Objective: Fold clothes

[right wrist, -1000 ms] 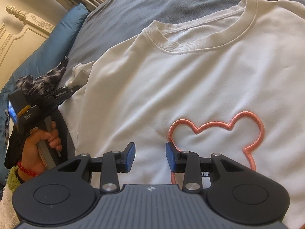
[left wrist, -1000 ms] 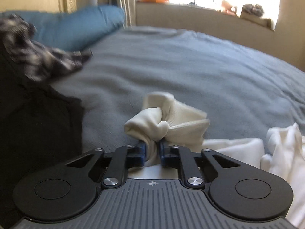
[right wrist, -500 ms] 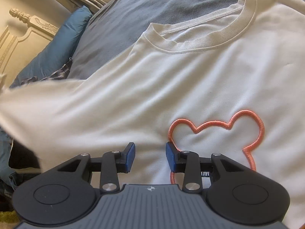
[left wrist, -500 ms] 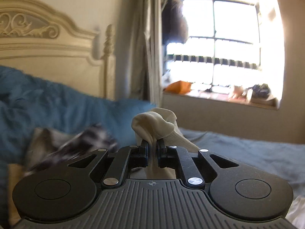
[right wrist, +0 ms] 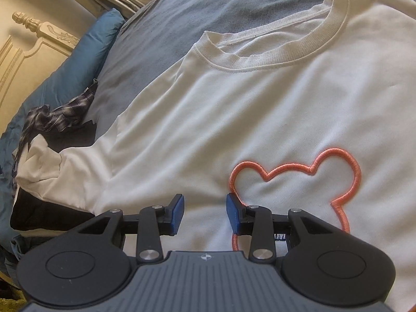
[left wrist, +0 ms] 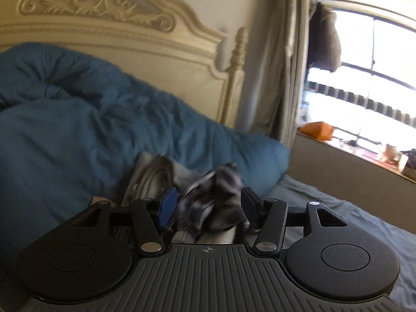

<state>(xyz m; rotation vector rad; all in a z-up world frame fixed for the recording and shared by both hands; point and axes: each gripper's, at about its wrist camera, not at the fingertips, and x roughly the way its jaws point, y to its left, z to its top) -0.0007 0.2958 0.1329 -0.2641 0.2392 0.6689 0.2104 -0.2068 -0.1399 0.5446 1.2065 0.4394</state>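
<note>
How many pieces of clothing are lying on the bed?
3 at least: the white sweatshirt spread flat, a plaid garment by the blue pillow, a black garment under the sleeve. More may be hidden.

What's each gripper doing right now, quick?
Left gripper: jaws opening, nothing gripped.
Right gripper: open, empty, over the white sweatshirt.

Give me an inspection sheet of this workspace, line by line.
Surface: grey bedspread.
Job's things: white sweatshirt lies flat, front up, left sleeve spread out sideways.
Clutter: plaid garment and black garment beside the sleeve; blue duvet.
Grippers: left gripper opening, no sleeve between its jaws; right gripper open over the sweatshirt.
Cables: nothing seen.
Surroundings: cream headboard, curtain, window.
</note>
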